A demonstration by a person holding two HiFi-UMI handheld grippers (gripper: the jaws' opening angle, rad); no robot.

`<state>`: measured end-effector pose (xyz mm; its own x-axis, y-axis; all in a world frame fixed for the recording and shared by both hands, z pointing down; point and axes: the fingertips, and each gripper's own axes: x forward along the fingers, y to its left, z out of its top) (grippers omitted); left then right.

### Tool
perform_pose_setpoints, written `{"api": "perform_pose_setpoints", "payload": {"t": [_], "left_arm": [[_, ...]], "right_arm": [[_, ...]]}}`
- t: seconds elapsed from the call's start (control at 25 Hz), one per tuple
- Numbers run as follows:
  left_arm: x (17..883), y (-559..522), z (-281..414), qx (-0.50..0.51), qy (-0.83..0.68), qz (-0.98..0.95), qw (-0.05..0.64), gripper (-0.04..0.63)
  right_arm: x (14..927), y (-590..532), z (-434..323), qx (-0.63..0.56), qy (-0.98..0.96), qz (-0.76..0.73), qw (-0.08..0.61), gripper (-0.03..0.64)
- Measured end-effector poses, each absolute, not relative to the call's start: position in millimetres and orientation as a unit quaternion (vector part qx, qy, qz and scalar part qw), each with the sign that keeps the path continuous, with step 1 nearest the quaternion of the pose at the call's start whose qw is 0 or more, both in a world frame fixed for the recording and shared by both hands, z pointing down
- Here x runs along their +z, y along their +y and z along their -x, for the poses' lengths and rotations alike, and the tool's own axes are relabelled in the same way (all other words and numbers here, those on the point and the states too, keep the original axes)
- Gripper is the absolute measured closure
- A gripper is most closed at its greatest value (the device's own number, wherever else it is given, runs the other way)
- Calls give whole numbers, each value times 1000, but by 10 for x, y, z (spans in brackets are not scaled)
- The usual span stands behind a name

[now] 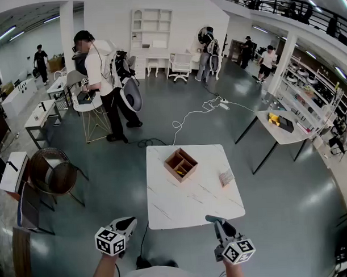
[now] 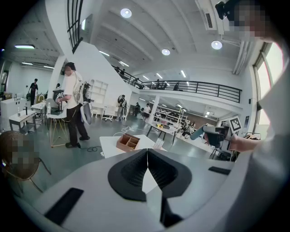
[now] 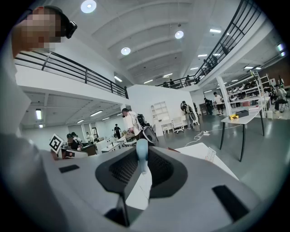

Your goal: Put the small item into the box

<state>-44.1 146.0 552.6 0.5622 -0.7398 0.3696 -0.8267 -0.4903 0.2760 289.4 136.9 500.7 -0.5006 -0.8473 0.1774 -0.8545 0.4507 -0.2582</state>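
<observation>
A white marble table [image 1: 190,205] stands straight ahead. On its far half sits a brown wooden box [image 1: 181,164] with open compartments, empty as far as I can see. The small item [image 1: 226,177], a pale card-like piece, lies to the right of the box. My left gripper [image 1: 131,222] hovers off the table's near left corner, its jaws shut and empty. My right gripper [image 1: 213,219] is at the near right edge, its teal fingertips pressed together. The left gripper view shows the box [image 2: 128,142] and the item [image 2: 158,144] far beyond the shut jaws [image 2: 147,156]. The right gripper [image 3: 142,156] sees the item [image 3: 210,155].
A person in a white shirt [image 1: 103,75] stands by a small round table at the back left. A wicker chair [image 1: 52,170] is left of the table. A white cable [image 1: 190,114] trails on the floor behind it. Another table [image 1: 281,131] stands at the right.
</observation>
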Motion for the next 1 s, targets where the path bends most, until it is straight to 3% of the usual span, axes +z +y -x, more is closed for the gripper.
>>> {"api": "perform_pose_setpoints", "payload": {"t": [1.0], "left_arm": [[5591,1570,474,104,-437,-864,225,581]], "right_arm": [[4989,1564,-2826,173,-842,-511,5,535]]}}
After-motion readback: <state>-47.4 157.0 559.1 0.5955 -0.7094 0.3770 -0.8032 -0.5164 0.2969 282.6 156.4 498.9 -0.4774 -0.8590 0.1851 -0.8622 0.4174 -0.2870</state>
